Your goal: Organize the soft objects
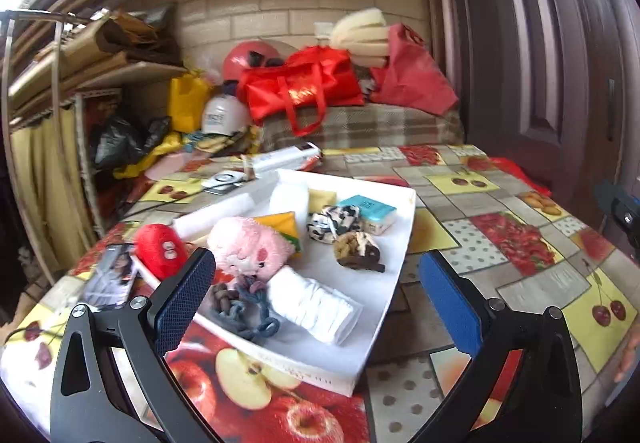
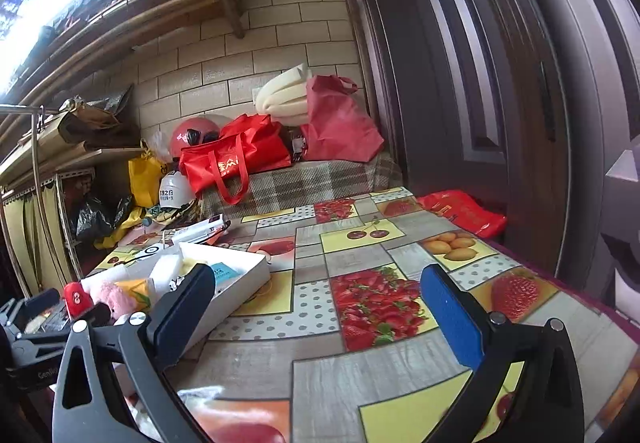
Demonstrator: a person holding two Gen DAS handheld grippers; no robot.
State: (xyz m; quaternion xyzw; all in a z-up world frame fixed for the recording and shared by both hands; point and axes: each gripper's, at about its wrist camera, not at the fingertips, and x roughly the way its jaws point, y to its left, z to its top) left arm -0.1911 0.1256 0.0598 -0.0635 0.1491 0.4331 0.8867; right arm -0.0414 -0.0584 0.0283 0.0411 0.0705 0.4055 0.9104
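Note:
A white tray (image 1: 394, 243) sits on the fruit-print tablecloth and holds soft things: a pink plush (image 1: 248, 247), a folded white cloth (image 1: 316, 309), a grey-blue braided rope (image 1: 244, 307), a brown scrunchie (image 1: 358, 249), a black-and-white scrunchie (image 1: 332, 221), a teal tissue pack (image 1: 370, 211), a white sponge (image 1: 288, 199) and a yellow-green sponge (image 1: 282, 227). A red plush (image 1: 162, 249) lies at the tray's left edge. My left gripper (image 1: 316, 291) is open and empty above the tray's near end. My right gripper (image 2: 316, 299) is open and empty over bare tablecloth, right of the tray (image 2: 240, 283).
A photo card (image 1: 112, 277) lies left of the tray. A white box (image 1: 286, 159) and a small device (image 1: 222, 181) lie behind it. A covered bench with red bags (image 1: 304, 87) stands behind the table. A dark door (image 1: 540, 43) is on the right. A red packet (image 2: 464, 213) lies at the table's far right edge.

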